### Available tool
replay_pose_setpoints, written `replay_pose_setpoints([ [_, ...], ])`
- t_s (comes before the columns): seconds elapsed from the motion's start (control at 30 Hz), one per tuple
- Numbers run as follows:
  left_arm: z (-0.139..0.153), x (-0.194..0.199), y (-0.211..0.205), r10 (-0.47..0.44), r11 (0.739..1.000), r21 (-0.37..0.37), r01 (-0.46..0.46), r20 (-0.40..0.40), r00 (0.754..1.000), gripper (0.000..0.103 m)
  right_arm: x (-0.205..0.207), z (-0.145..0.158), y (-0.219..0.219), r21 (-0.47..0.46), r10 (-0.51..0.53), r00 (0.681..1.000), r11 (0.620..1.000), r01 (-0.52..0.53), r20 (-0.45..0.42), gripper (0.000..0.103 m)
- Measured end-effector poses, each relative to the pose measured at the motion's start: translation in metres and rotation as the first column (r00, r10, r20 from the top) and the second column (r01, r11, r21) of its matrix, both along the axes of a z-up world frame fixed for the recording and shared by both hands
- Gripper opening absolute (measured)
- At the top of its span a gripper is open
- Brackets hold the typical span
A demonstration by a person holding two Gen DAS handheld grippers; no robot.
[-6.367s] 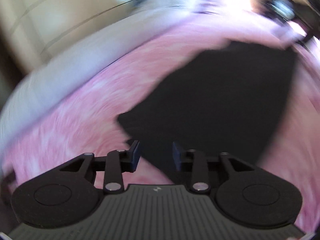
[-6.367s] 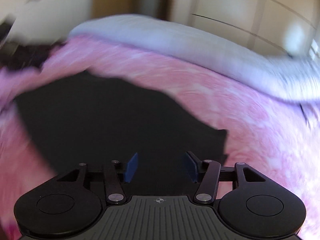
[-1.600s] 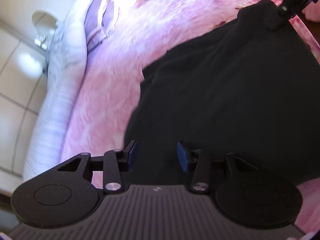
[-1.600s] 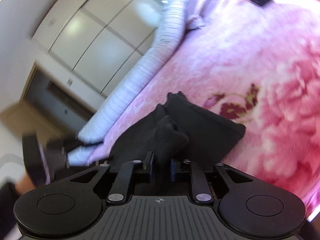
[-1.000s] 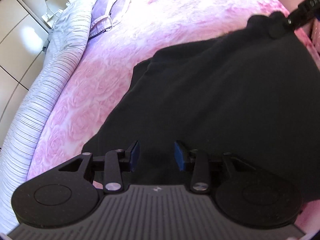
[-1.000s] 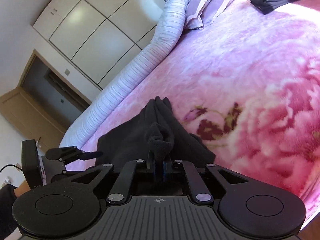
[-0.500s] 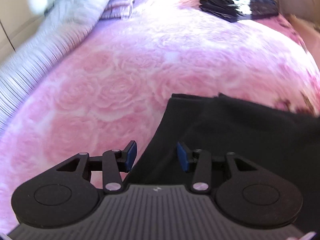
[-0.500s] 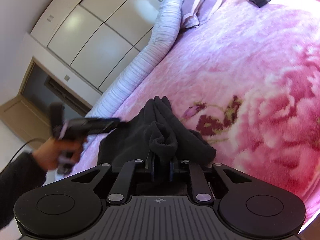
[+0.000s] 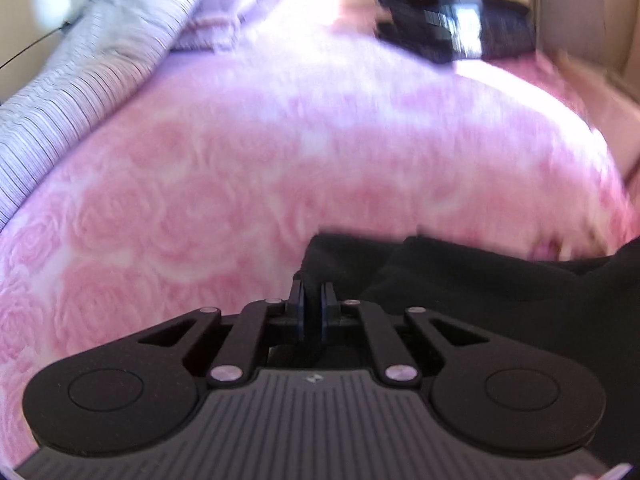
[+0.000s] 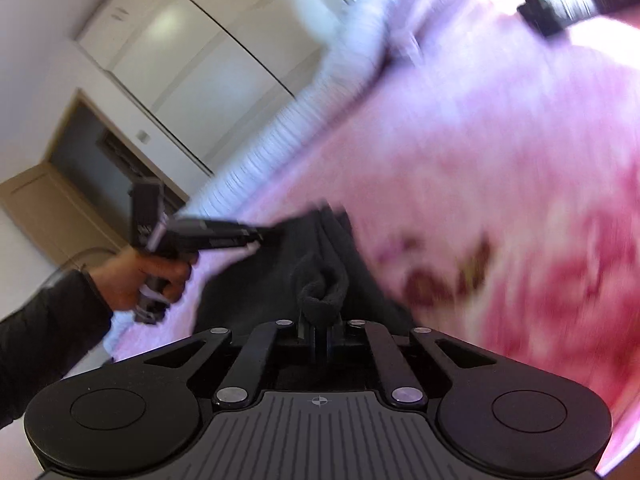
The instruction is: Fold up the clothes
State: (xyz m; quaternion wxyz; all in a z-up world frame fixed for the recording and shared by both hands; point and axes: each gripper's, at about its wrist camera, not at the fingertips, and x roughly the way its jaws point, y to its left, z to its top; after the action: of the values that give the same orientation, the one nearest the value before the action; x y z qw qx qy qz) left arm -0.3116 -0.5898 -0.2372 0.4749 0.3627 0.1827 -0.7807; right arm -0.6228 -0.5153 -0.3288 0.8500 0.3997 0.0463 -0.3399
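Left gripper (image 9: pixel 312 304) has just closed on the black garment's (image 9: pixel 460 276) corner while right gripper (image 10: pixel 319 334) pinches a bunched edge, so another fold looks ready to begin.

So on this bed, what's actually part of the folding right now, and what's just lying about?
In use:
black garment
left hand-held gripper, shut on its corner
right hand-held gripper, shut on a bunched edge

Lying about:
pink blanket
striped pillow
dark clothes pile
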Motion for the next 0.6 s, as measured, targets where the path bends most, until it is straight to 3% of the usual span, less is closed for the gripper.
replay_pose_setpoints([
  [0.1, -0.014, -0.005, -0.007, 0.004, 1.000, 0.023, -0.004, 0.015, 1.000, 0.005, -0.001, -0.006, -0.001, -0.020, -0.026, 0.999, 0.999, 0.025, -0.033, 0.003],
  [0.2, -0.033, -0.008, -0.013, 0.021, 0.997, 0.080, -0.023, 0.031, 0.999, 0.008, -0.002, -0.031, -0.007, 0.079, -0.050, 0.998, 0.995, 0.053, -0.040, 0.003],
  [0.27, -0.033, -0.008, -0.011, 0.038, 0.997, 0.067, -0.040, 0.038, 0.999, 0.013, -0.004, -0.039, -0.010, 0.131, -0.054, 0.998, 0.990, 0.055, -0.014, 0.003],
  [0.3, -0.029, -0.006, -0.009, 0.053, 0.997, 0.058, -0.055, 0.046, 0.998, 0.019, -0.006, -0.041, -0.011, 0.146, -0.055, 0.998, 0.988, 0.055, -0.003, 0.003],
  [0.47, 0.002, 0.017, 0.020, 0.119, 0.993, -0.031, -0.116, 0.113, 0.986, 0.022, -0.009, -0.025, -0.003, 0.114, -0.057, 0.995, 0.991, 0.067, -0.086, 0.009],
  [0.53, 0.017, 0.030, 0.045, 0.147, 0.988, -0.070, -0.138, 0.133, 0.980, 0.024, -0.010, -0.013, 0.005, 0.076, -0.091, 0.984, 0.992, 0.103, -0.155, 0.024],
  [0.6, 0.031, 0.043, 0.076, 0.163, 0.984, -0.098, -0.150, 0.147, 0.975, 0.028, -0.009, 0.000, 0.016, 0.025, -0.132, 0.966, 0.990, 0.141, -0.224, 0.028],
])
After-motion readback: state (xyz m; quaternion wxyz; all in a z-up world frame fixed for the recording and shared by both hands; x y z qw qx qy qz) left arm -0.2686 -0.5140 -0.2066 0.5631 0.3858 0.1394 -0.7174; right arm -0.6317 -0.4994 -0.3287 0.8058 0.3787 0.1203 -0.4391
